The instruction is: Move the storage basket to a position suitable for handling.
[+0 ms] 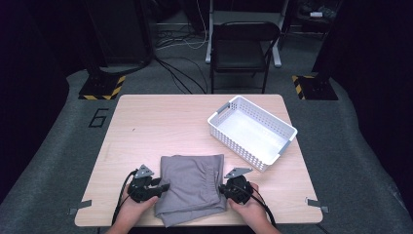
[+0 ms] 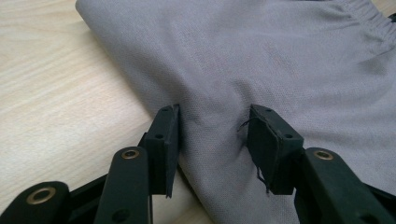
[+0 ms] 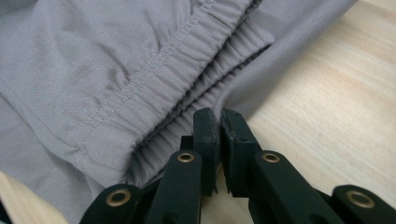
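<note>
Grey folded shorts [image 1: 192, 187] lie near the table's front edge, elastic waistband [image 3: 163, 70] toward the right side. My left gripper [image 1: 163, 186] is open at the cloth's left edge. In the left gripper view, its jaws straddle a ridge of the grey fabric [image 2: 215, 135] and are not closed on it. My right gripper [image 1: 225, 188] sits at the shorts' right edge, by the waistband. In the right gripper view its jaws are pressed together, and the folded hem [image 3: 233, 93] runs into their tips.
A white perforated basket [image 1: 253, 131], empty, stands at the back right of the wooden table [image 1: 160, 126]. A black folding chair [image 1: 241, 51] and floor cables lie beyond the table's far edge. The person's hands hold both grippers at the front edge.
</note>
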`<state>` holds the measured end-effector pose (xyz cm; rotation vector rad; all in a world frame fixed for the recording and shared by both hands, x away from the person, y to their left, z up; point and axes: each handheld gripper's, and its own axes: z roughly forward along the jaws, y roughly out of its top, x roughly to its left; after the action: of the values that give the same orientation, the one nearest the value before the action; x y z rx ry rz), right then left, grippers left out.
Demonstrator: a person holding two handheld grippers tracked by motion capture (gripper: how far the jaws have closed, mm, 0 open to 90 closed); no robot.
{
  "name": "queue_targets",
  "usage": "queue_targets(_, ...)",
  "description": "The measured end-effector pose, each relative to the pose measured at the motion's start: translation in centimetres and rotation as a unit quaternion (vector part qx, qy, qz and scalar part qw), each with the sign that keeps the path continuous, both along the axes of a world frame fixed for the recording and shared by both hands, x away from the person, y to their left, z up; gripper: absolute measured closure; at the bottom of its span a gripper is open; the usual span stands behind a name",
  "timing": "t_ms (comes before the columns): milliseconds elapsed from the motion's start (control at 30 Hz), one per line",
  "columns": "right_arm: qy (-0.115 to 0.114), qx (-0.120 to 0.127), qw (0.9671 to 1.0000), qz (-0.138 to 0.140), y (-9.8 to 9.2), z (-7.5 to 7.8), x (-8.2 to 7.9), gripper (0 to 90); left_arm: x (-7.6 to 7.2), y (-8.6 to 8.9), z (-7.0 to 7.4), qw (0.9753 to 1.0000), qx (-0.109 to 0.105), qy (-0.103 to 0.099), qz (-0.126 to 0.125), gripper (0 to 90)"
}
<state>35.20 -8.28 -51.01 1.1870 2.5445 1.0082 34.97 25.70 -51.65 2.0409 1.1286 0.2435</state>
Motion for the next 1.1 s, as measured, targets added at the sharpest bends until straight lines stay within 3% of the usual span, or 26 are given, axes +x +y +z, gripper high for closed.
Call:
queue_targets(133, 0.007, -0.010, 0.9999, -0.005, -0.3, 0.2, -0.6, 84.6, -0.3, -0.5, 0.1, 1.0000, 0.002, 0.002, -0.004, 54.6)
queue_targets(200, 0.000, -0.010, 0.9999, -0.011, -0.4, 0.3, -0.7, 76.6, -0.2, -0.5, 0.2, 0.9999, 0.012, 0.002, -0.011, 53.8)
queue_targets(333, -0.010, 0.007, 0.9993, -0.037, -1.3, 1.3, -0.4, 60.7, -0.1, -0.1, 0.6, 1.0000, 0.003, -0.001, 0.003, 47.6)
queue_targets(367, -0.010, 0.007, 0.9993, -0.037, -1.3, 1.3, -0.4, 60.7, -0.1, -0.1, 0.6, 1.0000, 0.003, -0.001, 0.003, 46.6)
queue_targets(400, -0.020, 0.009, 0.9984, -0.052, -2.0, 2.0, -0.1, 54.8, -0.1, 0.3, 0.9, 0.9999, 0.002, -0.007, 0.014, 45.3)
queue_targets(467, -0.025, 0.009, 0.9970, -0.073, -2.6, 2.8, 0.2, 51.5, 0.0, 0.7, 1.1, 0.9998, -0.003, -0.007, 0.021, 44.4)
queue_targets(500, -0.036, 0.007, 0.9967, -0.072, -3.0, 3.1, 0.5, 49.9, 0.0, 0.7, 1.1, 0.9998, -0.003, -0.007, 0.021, 43.6)
queue_targets(633, -0.042, 0.013, 0.9941, -0.099, -4.0, 4.7, 1.1, 45.6, 0.0, 1.2, 1.3, 0.9994, -0.010, -0.008, 0.032, 42.6)
queue_targets(667, -0.053, 0.011, 0.9928, -0.107, -4.8, 5.9, 1.4, 45.3, 0.0, 1.3, 1.3, 0.9994, -0.008, -0.008, 0.032, 42.7)
queue_targets(767, -0.072, -0.011, 0.9888, -0.130, -6.0, 7.2, 2.3, 44.1, 0.1, 1.4, 1.3, 0.9993, -0.010, -0.007, 0.035, 42.6)
queue_targets(833, -0.079, -0.016, 0.9873, -0.137, -6.4, 7.5, 2.6, 43.5, 0.1, 1.4, 1.3, 0.9994, -0.007, -0.006, 0.032, 42.3)
queue_targets(867, -0.081, -0.017, 0.9845, -0.155, -7.1, 7.8, 3.2, 41.8, 0.1, 1.5, 1.4, 0.9995, -0.007, -0.004, 0.031, 42.2)
queue_targets(967, -0.090, -0.027, 0.9811, -0.170, -8.3, 8.0, 4.1, 39.0, 0.1, 1.4, 1.3, 0.9995, -0.008, -0.005, 0.032, 41.9)
queue_targets(1033, -0.085, -0.027, 0.9797, -0.180, -8.6, 8.1, 4.4, 38.4, 0.1, 1.4, 1.3, 0.9995, -0.009, -0.004, 0.031, 41.8)
queue_targets(1100, -0.083, -0.030, 0.9757, -0.201, -9.6, 8.2, 5.0, 36.9, 0.2, 1.4, 1.3, 0.9995, -0.007, -0.006, 0.032, 41.8)
